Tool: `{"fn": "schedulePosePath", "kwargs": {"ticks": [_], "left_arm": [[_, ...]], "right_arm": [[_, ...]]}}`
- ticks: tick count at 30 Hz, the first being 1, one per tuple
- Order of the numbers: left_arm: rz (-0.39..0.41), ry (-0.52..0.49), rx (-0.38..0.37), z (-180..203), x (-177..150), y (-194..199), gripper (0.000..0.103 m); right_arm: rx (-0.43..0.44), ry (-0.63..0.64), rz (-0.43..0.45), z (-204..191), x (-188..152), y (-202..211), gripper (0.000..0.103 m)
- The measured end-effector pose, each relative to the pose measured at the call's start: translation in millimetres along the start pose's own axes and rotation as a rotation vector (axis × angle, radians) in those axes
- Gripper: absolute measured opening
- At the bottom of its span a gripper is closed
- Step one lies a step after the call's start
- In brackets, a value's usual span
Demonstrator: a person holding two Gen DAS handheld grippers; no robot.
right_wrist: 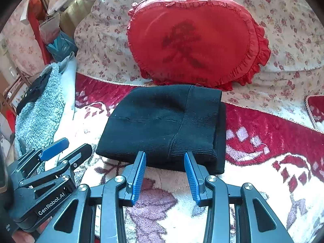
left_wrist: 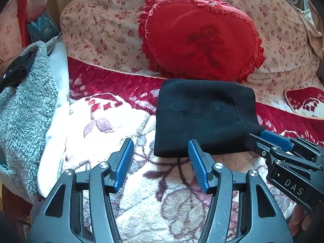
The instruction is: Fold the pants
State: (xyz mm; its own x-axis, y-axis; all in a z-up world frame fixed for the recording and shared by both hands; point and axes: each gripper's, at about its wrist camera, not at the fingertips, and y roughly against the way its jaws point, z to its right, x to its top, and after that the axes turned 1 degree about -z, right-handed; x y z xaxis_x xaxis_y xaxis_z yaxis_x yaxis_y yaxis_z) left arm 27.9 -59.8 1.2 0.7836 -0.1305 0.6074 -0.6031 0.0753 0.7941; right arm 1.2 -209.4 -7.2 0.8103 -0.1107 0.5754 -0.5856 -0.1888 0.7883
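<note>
The black pants [left_wrist: 204, 115] lie folded into a compact thick rectangle on the floral blanket [left_wrist: 125, 117], just in front of a red heart pillow. They also show in the right wrist view [right_wrist: 162, 123]. My left gripper [left_wrist: 161, 146] is open and empty, its right fingertip at the bundle's near left edge. My right gripper [right_wrist: 165, 156] is open and empty, its fingertips at the bundle's near edge. The right gripper also shows in the left wrist view [left_wrist: 261, 136], at the bundle's near right corner. The left gripper also shows in the right wrist view [right_wrist: 77, 144], left of the bundle.
A red heart-shaped pillow [left_wrist: 200, 36] leans on a floral quilt [left_wrist: 101, 26] behind the pants. A grey fleece garment [left_wrist: 26, 105] with a black item on it lies at the left. A blue box [right_wrist: 60, 48] and clutter stand at the far left.
</note>
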Motion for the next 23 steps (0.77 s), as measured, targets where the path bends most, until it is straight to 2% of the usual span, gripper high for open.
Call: {"fn": "schedulePosePath", "kwargs": {"ticks": [9, 13, 19, 23], "left_arm": [[-0.002, 0.002, 0.001, 0.6, -1.0, -1.4, 0.056], [0.018, 0.007, -0.001, -0.5, -1.3, 1.5, 0.056], [0.088, 0.044, -0.022, -10.2, -1.6, 12.1, 0.056], [0.083, 0.035, -0.013, -16.9, -4.0, 12.3, 0.056]], "right_arm": [[0.005, -0.002, -0.007, 0.9, 0.4, -2.7, 0.038], [0.005, -0.001, -0.009, 1.1, -0.3, -3.4, 0.038], [0.005, -0.001, -0.009, 0.1, -4.2, -2.6, 0.038], [-0.004, 0.0, -0.002, 4.9, -6.3, 0.3, 0.038]]}}
